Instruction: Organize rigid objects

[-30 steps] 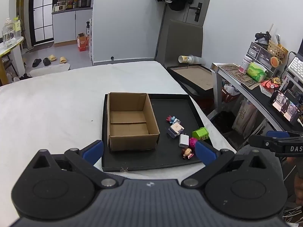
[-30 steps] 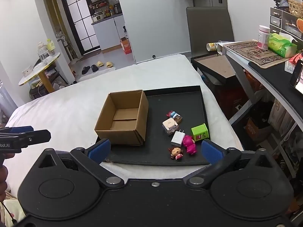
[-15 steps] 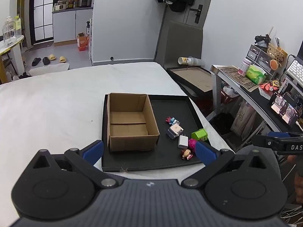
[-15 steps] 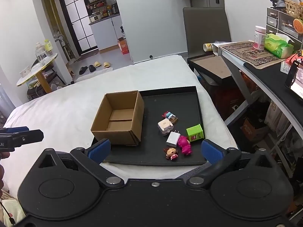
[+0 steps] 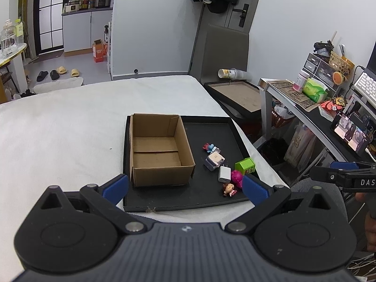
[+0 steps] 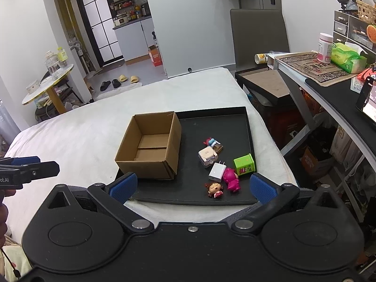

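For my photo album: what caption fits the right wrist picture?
Open blue-tipped right gripper faces an empty brown cardboard box and small toys beside it on a black rectangular tray.

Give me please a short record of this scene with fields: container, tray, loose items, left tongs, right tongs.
container: cardboard box, open, empty, on the tray's left part
tray: black tray on a white surface
loose items: white charger, green cube, pink figure, small doll, beige block, red-blue toy, all beside the box
left tongs: open, empty
right tongs: open, empty
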The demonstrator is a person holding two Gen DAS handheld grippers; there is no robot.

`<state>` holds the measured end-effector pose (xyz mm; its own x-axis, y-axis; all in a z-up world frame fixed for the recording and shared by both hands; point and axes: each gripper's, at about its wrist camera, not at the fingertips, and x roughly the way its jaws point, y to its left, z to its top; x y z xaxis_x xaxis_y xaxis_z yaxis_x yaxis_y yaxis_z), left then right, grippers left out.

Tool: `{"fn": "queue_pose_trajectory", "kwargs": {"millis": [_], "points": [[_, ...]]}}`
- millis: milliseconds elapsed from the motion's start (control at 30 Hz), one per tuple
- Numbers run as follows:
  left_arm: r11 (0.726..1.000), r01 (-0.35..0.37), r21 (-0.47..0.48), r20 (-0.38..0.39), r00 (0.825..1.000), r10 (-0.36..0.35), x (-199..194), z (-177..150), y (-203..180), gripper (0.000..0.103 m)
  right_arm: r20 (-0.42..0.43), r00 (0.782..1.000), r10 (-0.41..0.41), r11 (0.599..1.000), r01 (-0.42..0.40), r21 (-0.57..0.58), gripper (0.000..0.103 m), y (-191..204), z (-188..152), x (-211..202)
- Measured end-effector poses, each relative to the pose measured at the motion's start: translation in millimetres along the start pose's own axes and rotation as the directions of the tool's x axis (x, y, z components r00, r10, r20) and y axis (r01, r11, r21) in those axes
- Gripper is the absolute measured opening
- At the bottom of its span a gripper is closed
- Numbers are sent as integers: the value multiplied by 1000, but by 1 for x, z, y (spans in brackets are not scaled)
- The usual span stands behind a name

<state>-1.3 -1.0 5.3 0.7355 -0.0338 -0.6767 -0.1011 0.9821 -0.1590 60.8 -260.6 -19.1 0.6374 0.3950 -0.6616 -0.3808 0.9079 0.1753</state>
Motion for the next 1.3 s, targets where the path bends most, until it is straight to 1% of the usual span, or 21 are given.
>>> {"fn": "queue_pose_trajectory", "kwargs": {"millis": [200, 600, 1300], "points": [[1000, -8, 7, 15, 1000, 8, -1, -1, -1, 102, -3, 1000, -2, 1000, 2, -1, 103, 0, 0, 1], [1000, -6, -2, 6, 1000, 6, 1, -3, 3, 102, -13, 1000, 6, 1000, -6, -3, 103, 0, -1, 3], [1000, 9, 15, -10, 1000, -9, 9, -7, 2, 102, 16, 1000, 9, 1000, -9, 13, 103, 0, -2, -1]]}}
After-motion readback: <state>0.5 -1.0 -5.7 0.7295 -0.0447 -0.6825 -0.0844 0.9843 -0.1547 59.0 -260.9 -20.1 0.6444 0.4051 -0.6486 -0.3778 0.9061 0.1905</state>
